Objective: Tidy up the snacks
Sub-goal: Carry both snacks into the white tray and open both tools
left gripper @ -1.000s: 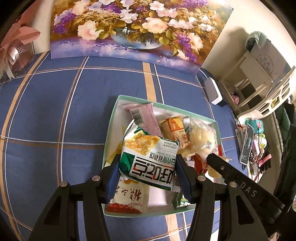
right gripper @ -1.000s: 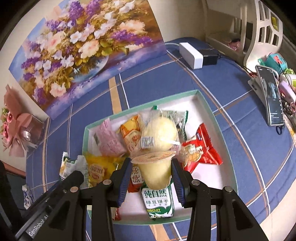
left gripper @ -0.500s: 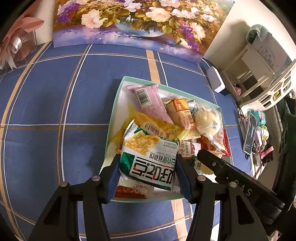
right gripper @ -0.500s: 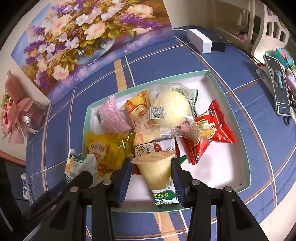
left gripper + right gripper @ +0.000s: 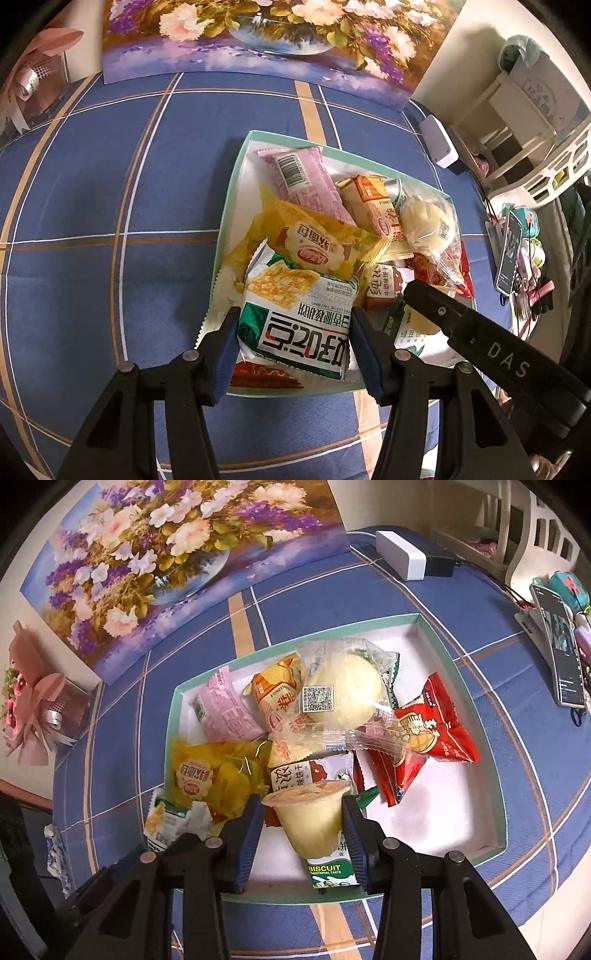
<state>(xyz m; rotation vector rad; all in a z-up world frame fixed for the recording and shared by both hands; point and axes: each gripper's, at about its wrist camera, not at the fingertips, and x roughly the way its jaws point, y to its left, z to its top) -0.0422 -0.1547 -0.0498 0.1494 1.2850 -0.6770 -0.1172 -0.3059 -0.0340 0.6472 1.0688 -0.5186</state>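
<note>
A white tray with a teal rim (image 5: pixel 236 173) (image 5: pixel 495 760) lies on the blue checked cloth and holds several snack packets. My left gripper (image 5: pixel 293 332) is shut on a green-and-white cracker packet (image 5: pixel 299 314), which hangs over the tray's near left corner. My right gripper (image 5: pixel 304 823) is shut on a yellow jelly cup (image 5: pixel 310 818), held above a green biscuit packet (image 5: pixel 330 871) at the tray's near edge. In the tray lie a pink bar (image 5: pixel 303 184), a yellow bread packet (image 5: pixel 314 240), a bun in clear wrap (image 5: pixel 343 698) and red packets (image 5: pixel 432 731). The right gripper's arm (image 5: pixel 480 343) crosses the left wrist view.
A flower painting (image 5: pixel 177 554) leans against the wall behind the tray. A white power box (image 5: pixel 400 555) lies at the far right. A phone on a stand (image 5: pixel 561 661) and small clutter sit at the right edge. A pink bouquet (image 5: pixel 33 709) stands at the left.
Both grippers have come lower and nearer over the tray, still holding their snacks. The tray and its packets look larger in both views.
</note>
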